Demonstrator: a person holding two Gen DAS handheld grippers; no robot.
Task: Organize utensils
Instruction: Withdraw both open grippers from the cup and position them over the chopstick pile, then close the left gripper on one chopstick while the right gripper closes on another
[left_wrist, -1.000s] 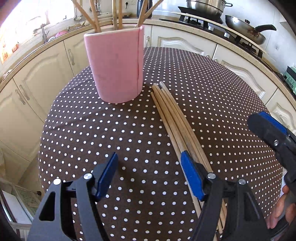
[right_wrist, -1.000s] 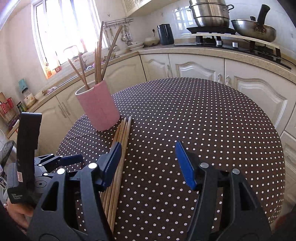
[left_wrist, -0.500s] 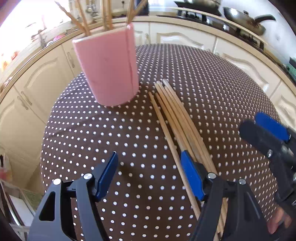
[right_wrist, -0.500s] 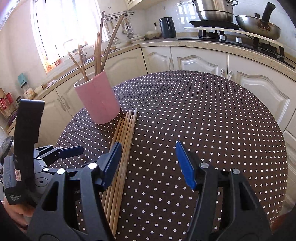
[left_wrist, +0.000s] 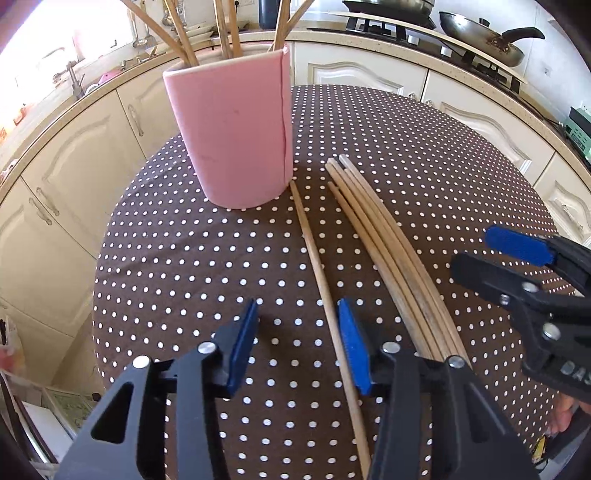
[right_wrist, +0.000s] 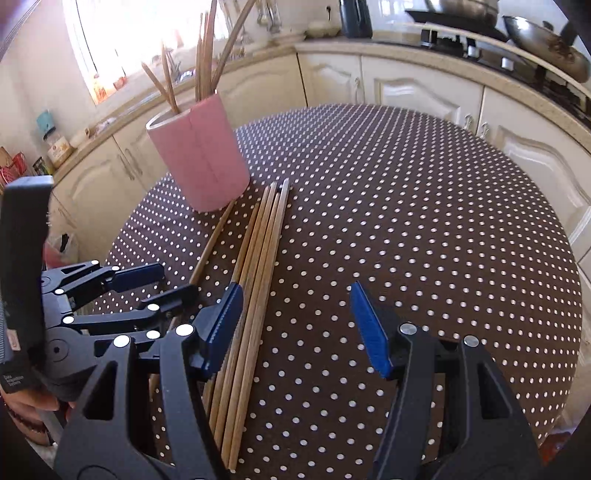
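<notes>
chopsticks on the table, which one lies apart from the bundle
The single chopstick nearest the pink holder. It lies alone between the closing left gripper pads, a gap separating it from the bundle.

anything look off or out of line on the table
One loose chopstick lies apart from the neat bundle of chopsticks, angled toward the pink holder, between the left gripper's closing jaws, not yet pinched.
</notes>
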